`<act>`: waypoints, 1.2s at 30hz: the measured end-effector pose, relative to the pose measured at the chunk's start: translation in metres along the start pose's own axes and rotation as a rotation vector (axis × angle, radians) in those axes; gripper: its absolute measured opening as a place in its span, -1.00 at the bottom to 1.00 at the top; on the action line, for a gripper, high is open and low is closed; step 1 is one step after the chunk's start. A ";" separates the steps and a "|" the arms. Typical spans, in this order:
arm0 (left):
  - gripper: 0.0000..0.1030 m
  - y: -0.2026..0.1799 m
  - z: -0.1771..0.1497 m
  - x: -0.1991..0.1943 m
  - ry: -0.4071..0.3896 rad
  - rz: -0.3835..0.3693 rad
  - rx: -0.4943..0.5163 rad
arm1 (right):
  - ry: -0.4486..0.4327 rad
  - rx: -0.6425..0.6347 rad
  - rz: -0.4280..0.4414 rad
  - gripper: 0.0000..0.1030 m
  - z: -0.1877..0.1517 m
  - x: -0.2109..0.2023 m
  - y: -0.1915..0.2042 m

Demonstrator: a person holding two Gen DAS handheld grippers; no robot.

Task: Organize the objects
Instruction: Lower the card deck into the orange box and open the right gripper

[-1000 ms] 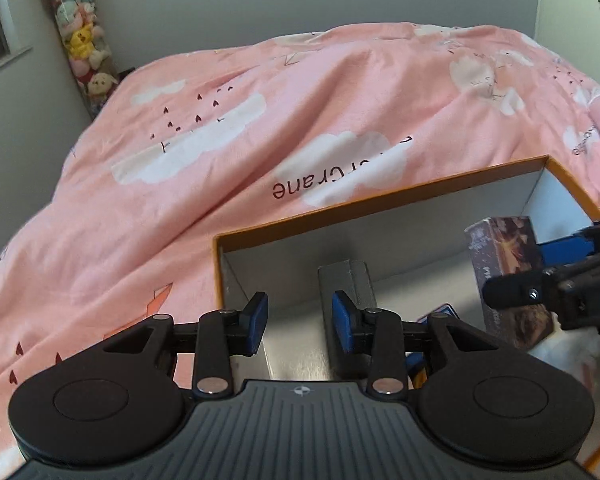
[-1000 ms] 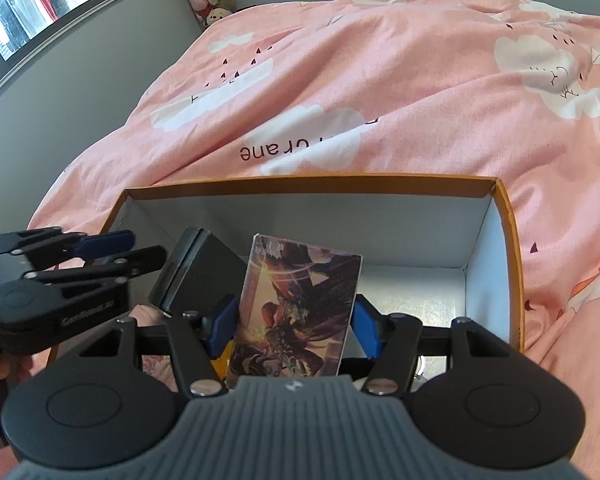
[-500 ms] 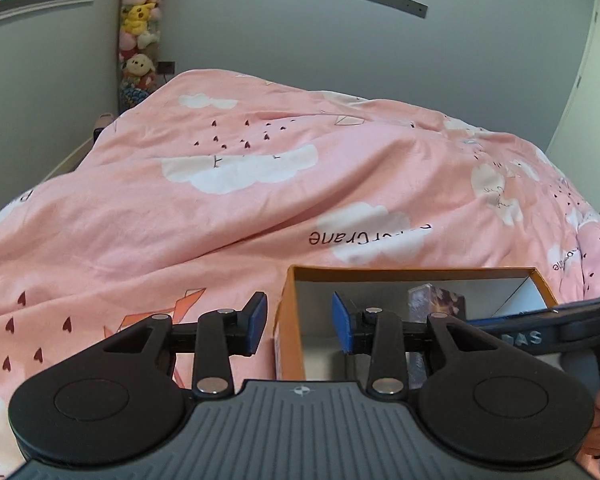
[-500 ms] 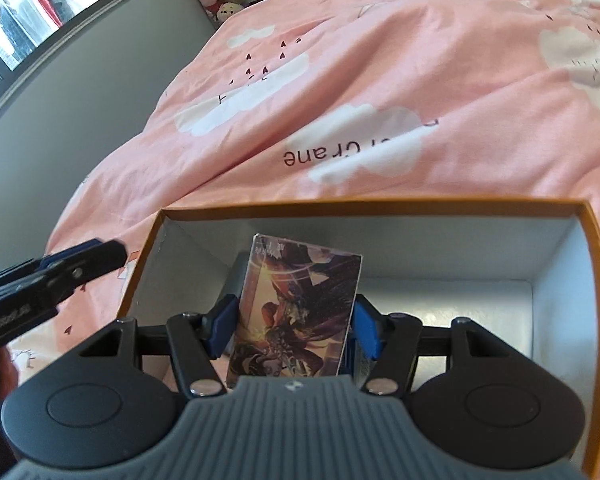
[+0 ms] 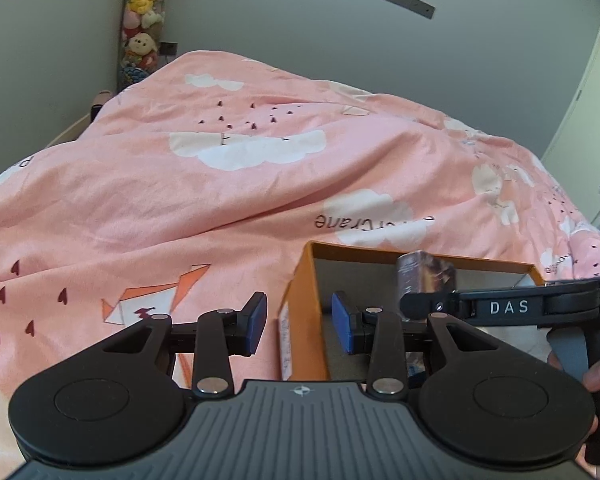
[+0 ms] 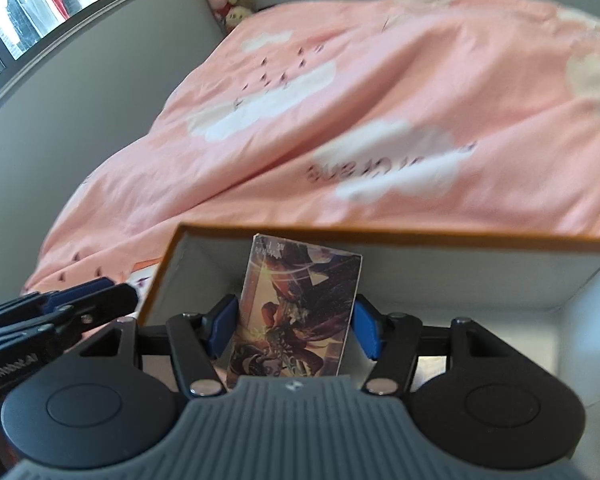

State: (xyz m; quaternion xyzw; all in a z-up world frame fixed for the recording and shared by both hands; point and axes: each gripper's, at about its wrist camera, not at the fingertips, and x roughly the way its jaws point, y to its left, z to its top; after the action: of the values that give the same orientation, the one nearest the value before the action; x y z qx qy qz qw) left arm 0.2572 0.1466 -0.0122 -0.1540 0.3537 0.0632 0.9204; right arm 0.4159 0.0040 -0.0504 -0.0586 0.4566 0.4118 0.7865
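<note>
An orange cardboard box [image 6: 380,233] with a pale inside lies open on the bed. My right gripper [image 6: 295,330] is shut on a small illustrated card box [image 6: 296,312], held upright over the left end of the orange box. The left wrist view shows the same card box [image 5: 426,276] above the orange box's rim [image 5: 380,252], with one black finger [image 5: 440,305] of the right gripper across it. My left gripper [image 5: 299,324] is open and holds nothing. It hovers at the box's left wall, and from the right wrist it appears as the left gripper [image 6: 112,292] just outside that wall.
A pink duvet [image 5: 260,200] with white clouds covers the whole bed around the box. Plush toys [image 5: 144,20] hang in the far corner by a window [image 6: 40,8]. A door [image 5: 596,80] stands at the right. A person's hand [image 5: 598,372] grips the right tool's handle.
My left gripper has drawn back leftward out of the box and rolled level, so the box's outer left wall now shows. My right gripper has carried the card box toward the box's left end.
</note>
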 end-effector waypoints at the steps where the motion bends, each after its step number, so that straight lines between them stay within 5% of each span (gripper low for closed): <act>1: -0.18 -0.002 0.000 0.000 0.000 -0.014 0.003 | -0.008 -0.013 -0.028 0.22 0.000 -0.003 -0.002; 14: -0.18 -0.009 -0.002 0.005 0.019 -0.008 0.013 | 0.022 0.088 -0.139 0.17 -0.017 0.027 -0.027; 26: -0.18 -0.007 -0.005 0.009 0.034 -0.009 -0.002 | 0.184 -0.104 -0.129 0.19 -0.011 0.050 0.001; 36: -0.12 -0.004 -0.006 0.009 0.044 -0.010 -0.018 | 0.252 0.128 -0.039 0.32 -0.005 0.050 -0.026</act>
State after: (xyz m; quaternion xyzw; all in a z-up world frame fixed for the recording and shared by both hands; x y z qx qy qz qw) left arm 0.2613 0.1410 -0.0219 -0.1653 0.3726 0.0581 0.9113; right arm 0.4434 0.0143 -0.0992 -0.0686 0.5759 0.3558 0.7328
